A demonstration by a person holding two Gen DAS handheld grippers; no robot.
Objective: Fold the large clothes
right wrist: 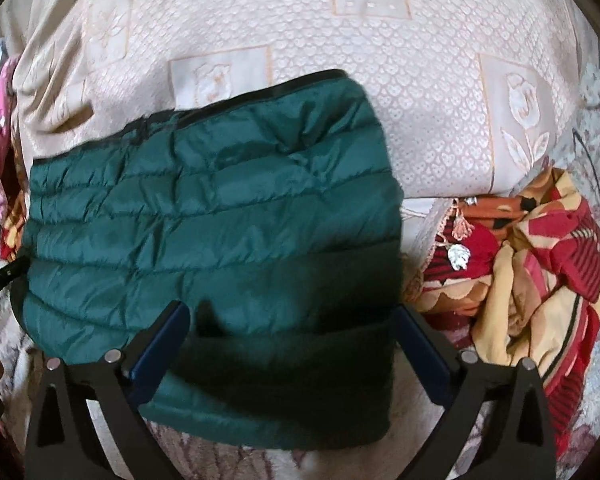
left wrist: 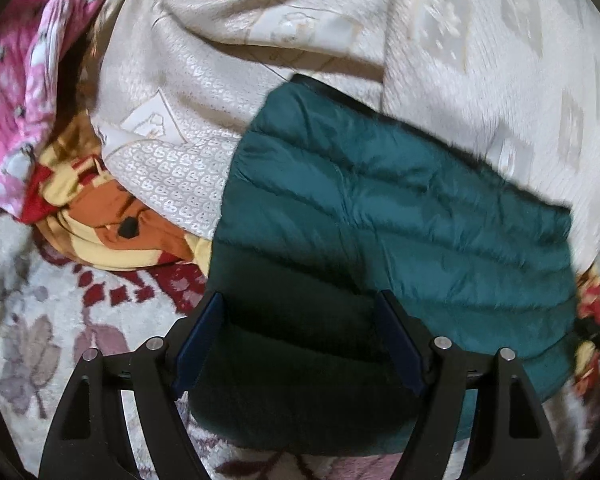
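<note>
Teal quilted puffer jacket (left wrist: 380, 208), folded into a compact block, lies partly on the cream embossed bedspread (left wrist: 480, 60) and partly over the floral patterned rug (left wrist: 40, 320). Your left hand-held gripper (left wrist: 300, 300) hangs above its near edge with fingers spread apart, gripping nothing. Your right hand-held gripper (right wrist: 292, 312) is likewise spread wide over the jacket's (right wrist: 204, 208) near end. Beside it lies a crumpled red, orange and yellow blanket (right wrist: 540, 272), and a pink patterned cloth (left wrist: 16, 92) sits at the far left
</note>
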